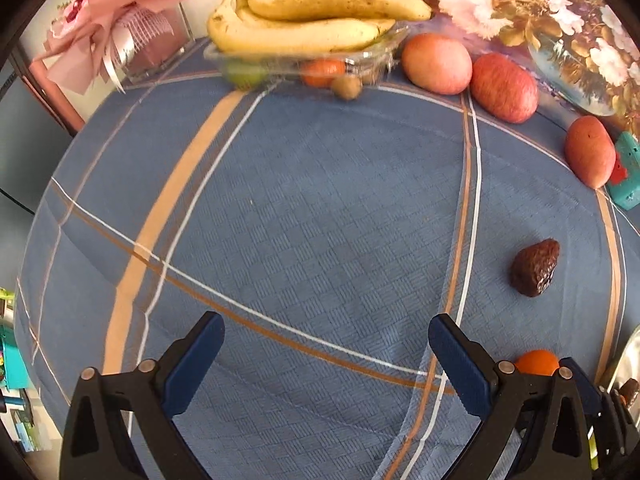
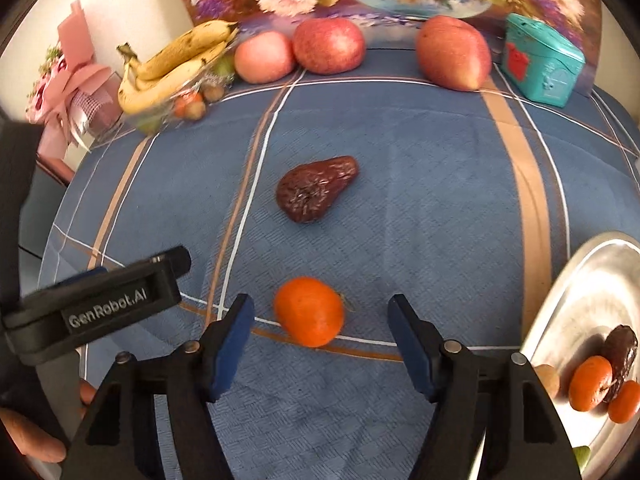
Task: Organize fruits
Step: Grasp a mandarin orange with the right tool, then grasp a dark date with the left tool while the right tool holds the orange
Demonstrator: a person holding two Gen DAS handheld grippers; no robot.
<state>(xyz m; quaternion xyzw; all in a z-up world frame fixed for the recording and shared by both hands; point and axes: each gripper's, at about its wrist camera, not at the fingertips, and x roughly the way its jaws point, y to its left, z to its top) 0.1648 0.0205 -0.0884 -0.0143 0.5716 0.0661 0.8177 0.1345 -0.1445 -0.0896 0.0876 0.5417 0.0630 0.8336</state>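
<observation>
Right gripper (image 2: 320, 344) sat at the bottom centre of the right wrist frame, its jaws spread and not yet touching the orange (image 2: 309, 311) lying between and just ahead of them on the blue tablecloth (image 2: 420, 200). Left gripper (image 1: 326, 364) was spread as well, with only cloth between its fingers.

Work done so far: the metal plate (image 2: 560, 312) at the lower right edge already held two small oranges and one dark, wrinkled fruit.

Work remaining, as judged from the layout: the orange at the right gripper, and the dark wrinkled fruit (image 2: 316, 188) at frame centre, well apart from the plate. Three large red fruits and a clear tray of bananas (image 2: 176, 64) stood along the upper edge; whether these belonged to the sorting cannot be told. The task appeared roughly half complete.
</observation>
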